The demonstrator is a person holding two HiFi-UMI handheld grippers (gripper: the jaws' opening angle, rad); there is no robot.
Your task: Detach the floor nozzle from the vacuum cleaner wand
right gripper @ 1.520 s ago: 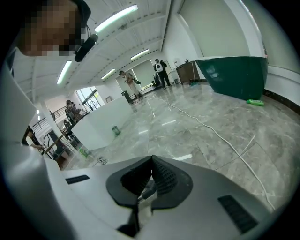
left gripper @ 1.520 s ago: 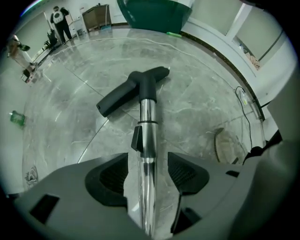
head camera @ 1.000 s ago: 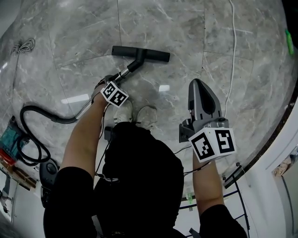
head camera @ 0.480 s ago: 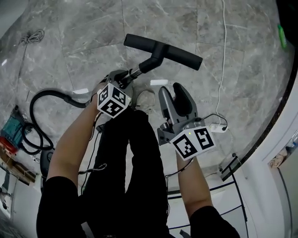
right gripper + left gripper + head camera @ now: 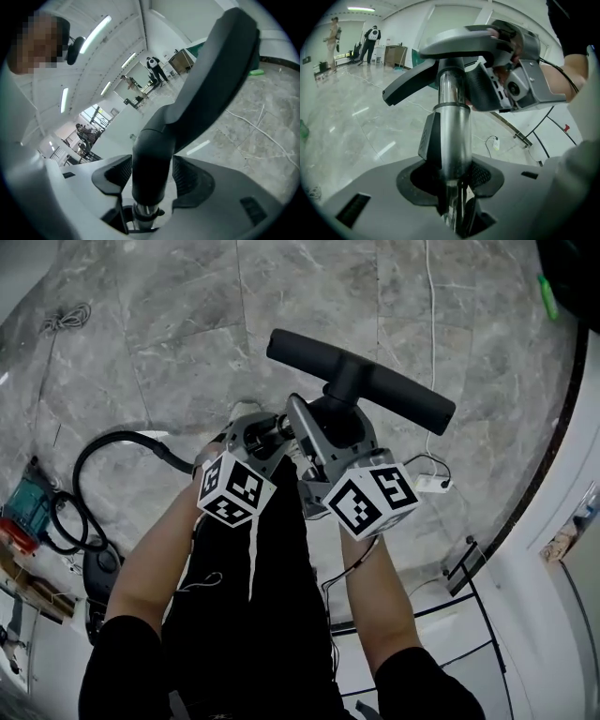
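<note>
The left gripper [image 5: 451, 164] is clenched on the metal wand [image 5: 452, 122], low in the centre of the left gripper view. The right gripper [image 5: 150, 171] has its jaws opening, standing apart around the black neck of the floor nozzle [image 5: 375, 381]. In the head view the nozzle lies at upper centre, just above the 2 grippers, joined to the wand.

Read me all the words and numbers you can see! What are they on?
No readable words or numbers anywhere.
Two white cubes with black square markers: patterns only, not letters.
Teal box at the left edge: too small and blurred to read.
</note>
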